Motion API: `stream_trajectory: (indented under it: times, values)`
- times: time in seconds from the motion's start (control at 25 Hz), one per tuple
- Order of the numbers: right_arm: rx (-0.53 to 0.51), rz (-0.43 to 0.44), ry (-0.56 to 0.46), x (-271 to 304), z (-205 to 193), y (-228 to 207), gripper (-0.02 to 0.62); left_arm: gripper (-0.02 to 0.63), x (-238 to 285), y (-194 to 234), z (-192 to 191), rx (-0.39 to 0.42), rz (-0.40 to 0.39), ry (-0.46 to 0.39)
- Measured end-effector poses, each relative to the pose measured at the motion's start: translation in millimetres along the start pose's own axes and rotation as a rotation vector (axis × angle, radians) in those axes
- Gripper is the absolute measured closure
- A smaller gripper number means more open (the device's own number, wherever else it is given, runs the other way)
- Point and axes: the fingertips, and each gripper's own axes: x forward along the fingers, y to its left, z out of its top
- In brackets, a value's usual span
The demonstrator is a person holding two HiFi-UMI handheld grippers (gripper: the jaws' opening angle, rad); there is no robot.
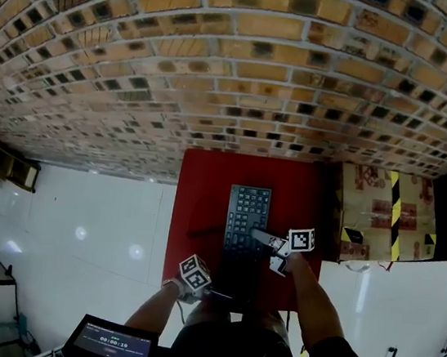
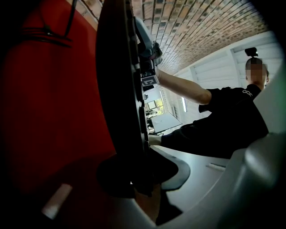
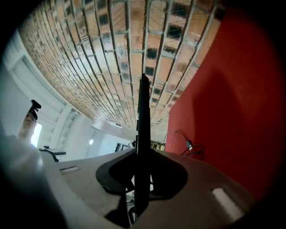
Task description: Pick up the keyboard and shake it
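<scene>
Left gripper [image 2: 139, 181]: jaws pinching the near-left edge of the keyboard [image 1: 247, 218]. Right gripper [image 3: 142, 179]: jaws pinching its right long edge, farther off. Keyboard: black slim slab over the red bench [image 1: 202, 183]; whether it is lifted clear cannot be told. Judged light, stiff, smooth plastic, apt to slip; best held by opposite edges, off the keys.
</scene>
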Motion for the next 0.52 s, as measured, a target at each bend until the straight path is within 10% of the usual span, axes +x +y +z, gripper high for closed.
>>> stream_trajectory:
  times: [0.12,0.24,0.36,0.52]
  values:
    - [0.036,-0.117,0.013,-10,-5,-19,0.538,0.503,0,6,0,0.003,0.012,-0.005]
    - [0.012,-0.001,0.007,2,-2,-3,0.538,0.503,2,0,2,-0.005,-0.014,-0.021]
    - [0.049,-0.136,0.014,-12,-5,-21,0.538,0.505,2,-3,2,-0.013,-0.028,-0.026]
    - [0.012,0.040,-0.010,6,8,0,0.538,0.506,0,-1,12,-0.009,-0.040,-0.051]
